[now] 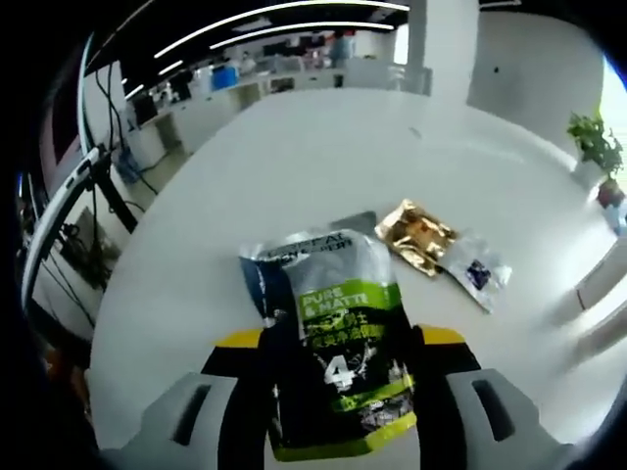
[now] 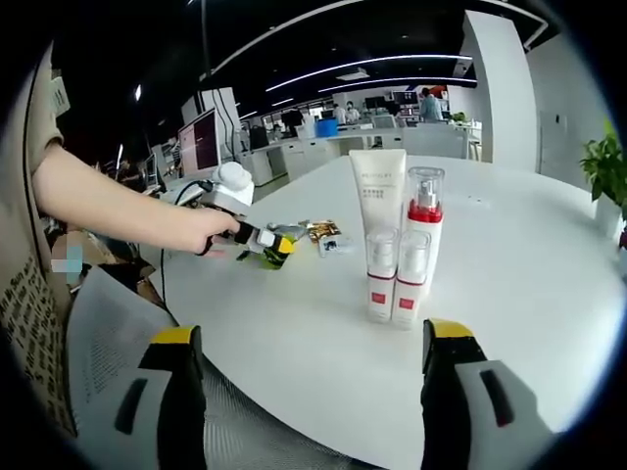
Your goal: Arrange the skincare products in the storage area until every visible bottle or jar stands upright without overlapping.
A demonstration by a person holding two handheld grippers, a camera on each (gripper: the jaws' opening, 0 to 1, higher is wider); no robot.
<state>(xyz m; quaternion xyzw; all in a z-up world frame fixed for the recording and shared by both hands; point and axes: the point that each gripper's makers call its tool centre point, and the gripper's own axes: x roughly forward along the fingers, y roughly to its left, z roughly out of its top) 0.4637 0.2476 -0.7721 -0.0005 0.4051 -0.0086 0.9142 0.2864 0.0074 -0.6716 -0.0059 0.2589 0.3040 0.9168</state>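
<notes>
**Q:** State of the jaws?

**A:** My left gripper (image 1: 338,411) is clenched on a green-and-black pouch (image 1: 338,362), held flat between both jaws just above the counter (image 1: 294,166). My right gripper (image 2: 309,392) is released, jaws spread wide with nothing between them, hovering at the counter edge.

**Q:** Where are the other products?

**A:** In the left gripper view, a gold sachet (image 1: 416,235) and a clear sachet (image 1: 475,269) lie flat just beyond the pouch. In the right gripper view, a white tube (image 2: 379,235) and a pump bottle (image 2: 419,245) stand upright, touching side by side.

**Q:** How to do this step well?

**A:** My judgement: bring the pouch near the standing pair, set it down on its base edge, apart from them, and release slowly. A soft pouch may slump.
</notes>
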